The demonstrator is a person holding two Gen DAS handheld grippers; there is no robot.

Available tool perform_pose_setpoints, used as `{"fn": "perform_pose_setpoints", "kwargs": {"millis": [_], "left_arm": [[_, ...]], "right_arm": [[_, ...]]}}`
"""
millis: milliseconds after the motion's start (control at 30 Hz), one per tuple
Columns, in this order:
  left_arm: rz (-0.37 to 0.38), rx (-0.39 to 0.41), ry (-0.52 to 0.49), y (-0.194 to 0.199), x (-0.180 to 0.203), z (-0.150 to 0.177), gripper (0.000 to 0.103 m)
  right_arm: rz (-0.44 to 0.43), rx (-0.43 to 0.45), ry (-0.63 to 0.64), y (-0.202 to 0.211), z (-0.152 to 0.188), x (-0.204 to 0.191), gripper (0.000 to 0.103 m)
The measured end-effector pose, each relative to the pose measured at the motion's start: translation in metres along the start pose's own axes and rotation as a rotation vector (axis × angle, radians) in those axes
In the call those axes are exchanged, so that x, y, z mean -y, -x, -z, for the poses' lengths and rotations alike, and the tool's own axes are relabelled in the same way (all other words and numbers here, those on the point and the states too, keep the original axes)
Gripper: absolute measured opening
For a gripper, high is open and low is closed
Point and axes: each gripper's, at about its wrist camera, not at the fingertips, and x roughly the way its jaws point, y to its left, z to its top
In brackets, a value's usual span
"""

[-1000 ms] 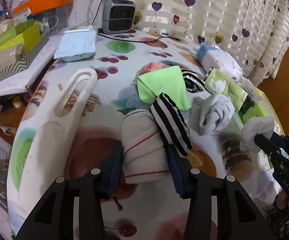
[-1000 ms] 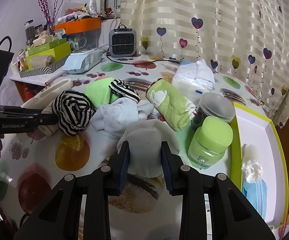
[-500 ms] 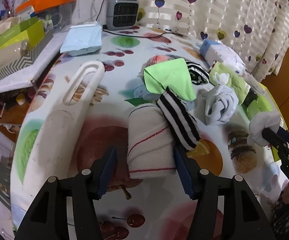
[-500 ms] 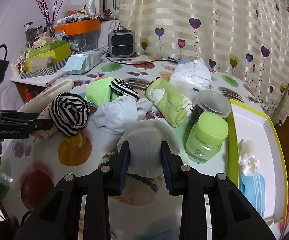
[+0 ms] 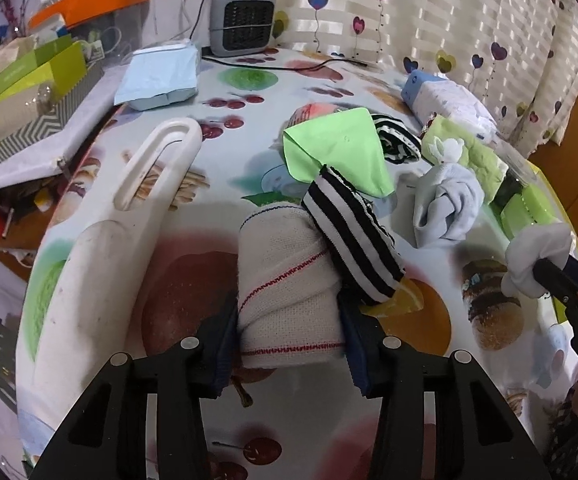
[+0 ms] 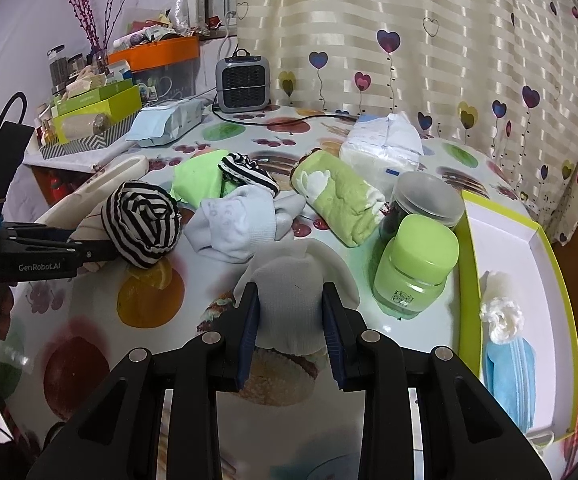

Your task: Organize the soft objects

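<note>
Left claw re-closed on cream roll, right claw clamps white sock, fruit-print tablecloth, heart curtain.

A lived-in home room. The worktop wears a fruit-print oilcloth, and a striped curtain with heart balloons hangs along the far side. A small grey fan heater stands at the far edge, beside an orange-lidded storage bin and green boxes of clutter at far left. Dried purple twigs lean against the wall.
</note>
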Motion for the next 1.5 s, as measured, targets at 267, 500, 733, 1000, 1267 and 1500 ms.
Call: {"fn": "perform_pose_setpoints", "kwargs": {"millis": [267,500,733,1000,1267,1500], "left_arm": [[-0.016,0.018,-0.014,0.012,0.003,0.01,0.045],[-0.045,0.061,-0.052,0.028,0.015,0.015,0.045],[-0.032,0.099,-0.078,0.042,0.028,0.019,0.045],[-0.004,0.144,-0.119,0.059,0.047,0.018,0.045],[0.039,0.165,-0.178,0.065,0.072,0.015,0.045],[0.075,0.168,-0.228,0.065,0.092,0.01,0.045]], "right_arm": [[-0.018,0.004,-0.017,0.004,0.004,0.002,0.032],[-0.022,0.016,-0.016,0.011,0.008,0.0,0.032],[-0.019,0.026,-0.025,0.017,0.012,0.004,0.032],[-0.008,0.049,-0.03,0.028,0.014,0.006,0.032],[0.016,0.065,-0.045,0.037,0.016,0.012,0.032],[0.04,0.074,-0.058,0.044,0.017,0.018,0.032]]}}
